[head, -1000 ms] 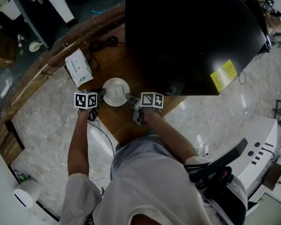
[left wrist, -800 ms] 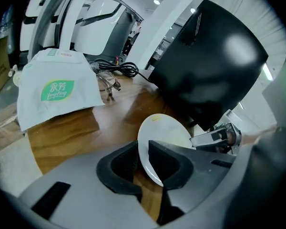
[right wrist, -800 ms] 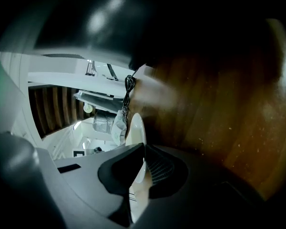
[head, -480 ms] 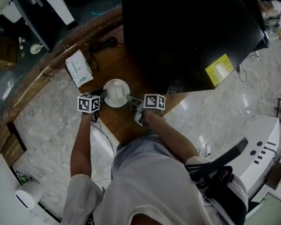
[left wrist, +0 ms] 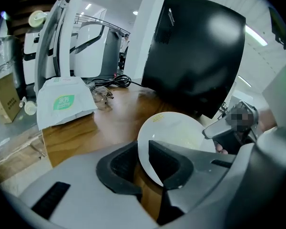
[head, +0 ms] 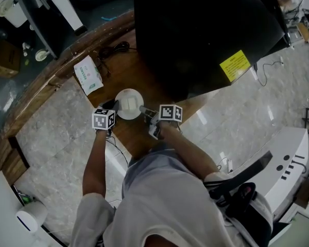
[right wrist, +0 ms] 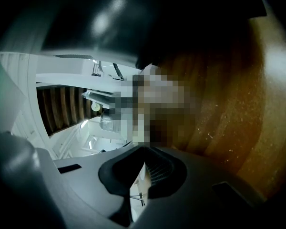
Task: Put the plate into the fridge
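We take the black fridge [head: 206,30] as our mark. The white plate [head: 127,103] sits just off the fridge's near left corner, outside the fridge, over the wooden counter [head: 136,71] that runs along the fridge's left side. We cannot tell whether the plate rests on the wood or hangs clear of it. The left gripper [left wrist: 144,149] comes at the plate from the side away from the fridge, and its jaws are clamped on the plate's rim, one pad above the white surface and one below. The right gripper [right wrist: 143,168] reaches in from the side nearer the fridge front. Its jaws are drawn together with only a thin pale sliver between the pads, and its tip meets the plate's edge in the head view. We cannot tell whether that rim is pinched there. Farther left of the fridge, a white pack with a green label [head: 87,75] lies on the counter, and a coiled black cable [head: 115,48] lies close to the fridge's left wall. A yellow sticker [head: 233,65] shows on the fridge's near right face.
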A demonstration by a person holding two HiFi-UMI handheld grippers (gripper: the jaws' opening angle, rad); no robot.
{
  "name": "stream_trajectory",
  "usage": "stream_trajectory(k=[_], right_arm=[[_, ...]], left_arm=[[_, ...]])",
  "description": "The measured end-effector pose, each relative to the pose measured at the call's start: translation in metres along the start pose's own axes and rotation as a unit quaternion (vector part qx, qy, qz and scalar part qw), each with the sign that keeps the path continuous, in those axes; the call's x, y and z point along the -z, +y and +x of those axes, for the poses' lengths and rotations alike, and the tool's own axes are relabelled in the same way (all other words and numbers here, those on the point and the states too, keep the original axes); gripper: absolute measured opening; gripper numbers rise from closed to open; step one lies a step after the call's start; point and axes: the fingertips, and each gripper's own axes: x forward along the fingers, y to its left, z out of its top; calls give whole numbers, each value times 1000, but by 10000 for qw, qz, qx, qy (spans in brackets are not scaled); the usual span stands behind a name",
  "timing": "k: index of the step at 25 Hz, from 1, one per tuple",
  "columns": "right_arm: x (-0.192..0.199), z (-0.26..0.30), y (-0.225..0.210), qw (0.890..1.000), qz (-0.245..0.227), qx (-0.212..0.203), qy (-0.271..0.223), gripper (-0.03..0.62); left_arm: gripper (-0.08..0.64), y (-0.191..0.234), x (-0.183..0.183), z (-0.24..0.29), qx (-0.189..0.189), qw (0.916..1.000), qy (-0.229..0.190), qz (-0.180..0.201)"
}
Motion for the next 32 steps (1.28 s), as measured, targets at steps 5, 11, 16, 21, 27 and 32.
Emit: stream_trajectory(k=[5, 11, 16, 21, 27, 32], right_arm=[[10, -9, 4, 9999, -77, -101, 5, 21], [25, -21, 9, 9995, -99, -304, 21, 21], [48, -28, 17, 9991, -138, -384, 113, 21], [66, -39, 37, 9981, -227, -522, 222, 21], [91, -61, 60, 9961, -110, -852, 176, 21], [105, -81, 86, 9928, -219, -1180, 49, 21]], left_arm=[[78, -6, 7, -11, 17, 9989, -202, -430], [74, -16, 15, -31, -113, 9964, -509, -667], [72, -23, 28, -55, -147, 9967, -621, -507], [71, -32, 32, -83, -118, 9958, -758, -491], [69, -53, 27, -128, -12, 9917, -1254, -295], [69, -72, 18, -162, -1, 9869, -1612, -42]])
